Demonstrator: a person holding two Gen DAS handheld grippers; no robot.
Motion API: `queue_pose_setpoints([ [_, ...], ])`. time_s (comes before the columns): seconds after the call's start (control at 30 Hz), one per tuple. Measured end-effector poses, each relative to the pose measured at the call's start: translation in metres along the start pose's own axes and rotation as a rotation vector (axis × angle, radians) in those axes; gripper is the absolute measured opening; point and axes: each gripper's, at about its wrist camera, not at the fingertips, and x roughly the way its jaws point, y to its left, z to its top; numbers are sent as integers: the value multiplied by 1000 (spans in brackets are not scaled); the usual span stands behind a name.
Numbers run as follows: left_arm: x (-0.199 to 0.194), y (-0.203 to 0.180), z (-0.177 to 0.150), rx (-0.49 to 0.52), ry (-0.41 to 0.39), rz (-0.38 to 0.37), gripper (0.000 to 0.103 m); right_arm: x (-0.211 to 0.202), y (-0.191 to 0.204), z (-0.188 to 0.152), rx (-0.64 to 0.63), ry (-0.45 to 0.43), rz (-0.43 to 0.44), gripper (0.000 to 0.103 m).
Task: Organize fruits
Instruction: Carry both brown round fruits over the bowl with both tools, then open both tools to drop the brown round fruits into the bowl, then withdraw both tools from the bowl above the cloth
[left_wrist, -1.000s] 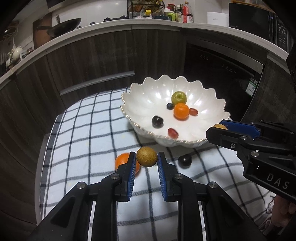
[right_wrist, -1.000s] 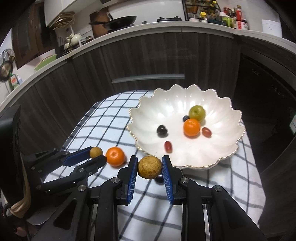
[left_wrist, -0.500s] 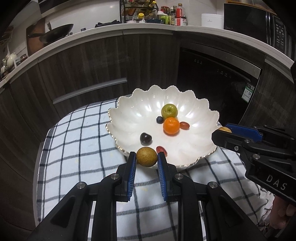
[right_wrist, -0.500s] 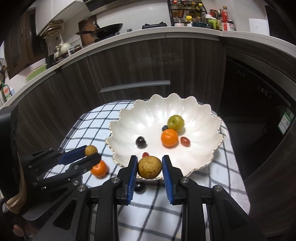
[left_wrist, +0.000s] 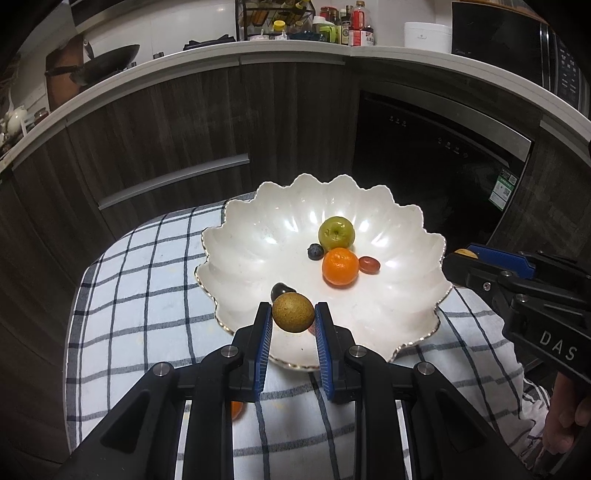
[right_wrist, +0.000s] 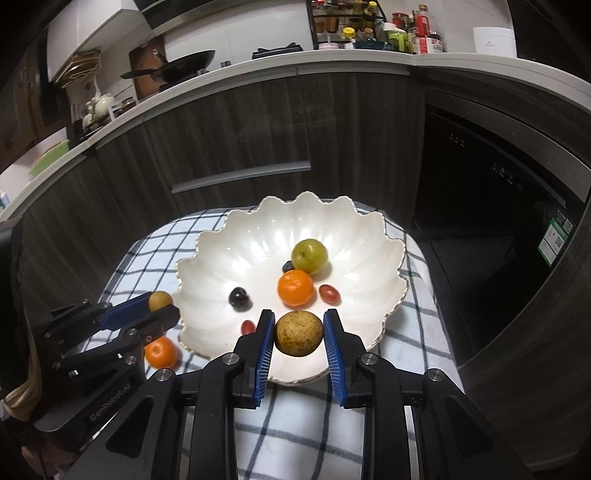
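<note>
While clamped between blue pads, left gripper (left_wrist: 293, 320) closed on a small brown-green round fruit (left_wrist: 293, 312), held above the near rim of the scalloped white bowl (left_wrist: 258, 236). Right gripper (right_wrist: 299, 334) likewise closed on a larger speckled tan fruit (right_wrist: 299, 333), also held over the bowl's near rim.

Inside the bowl: a green apple-like fruit (left_wrist: 336, 233) toward the far side, a blueberry (left_wrist: 315, 251) touching it at the left, a mandarin (left_wrist: 340, 266) just in front, a red grape (left_wrist: 369, 264) beside the mandarin at the right, a dark cherry (right_wrist: 239, 296) nearer the middle, another red grape (right_wrist: 248, 326) close to the near rim.

Bowl resting on a white cloth with dark checks (left_wrist: 140, 280), dark wood cabinets (left_wrist: 166, 122) behind. On the cloth, outside the bowl at its left: a second mandarin (right_wrist: 161, 352), partly under the left gripper's finger in the right wrist view.

At the lower right edge of the left wrist view, part of a hand (left_wrist: 567, 424) around the right gripper's body.
</note>
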Motion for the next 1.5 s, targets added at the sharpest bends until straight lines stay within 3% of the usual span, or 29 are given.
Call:
queue_pose_setpoints([
  [0.47, 28, 7, 7, -25, 44, -12, 26, 28, -9, 6, 23, 58, -27, 29],
  [0.63, 29, 10, 6, -42, 39, 15, 49, 32, -9, 5, 26, 75, -48, 33],
  [0.77, 26, 13, 6, -48, 30, 36, 60, 30, -12, 5, 42, 68, -70, 60],
  [0.8, 25, 14, 6, -49, 27, 41, 64, 30, -12, 5, 43, 64, -79, 63],
  [0.93, 19, 18, 7, -54, 11, 75, 82, 27, -12, 5, 45, 57, -99, 65],
  [1.0, 17, 20, 7, -62, 0, 85, 85, 26, -12, 5, 41, 56, -105, 65],
  [1.1, 13, 22, 8, -64, -4, 95, 85, 24, -10, 5, 38, 50, -105, 71],
  [1.5, -11, 33, 5, -75, -33, 103, 88, 8, 3, 5, 20, 17, -129, 72],
])
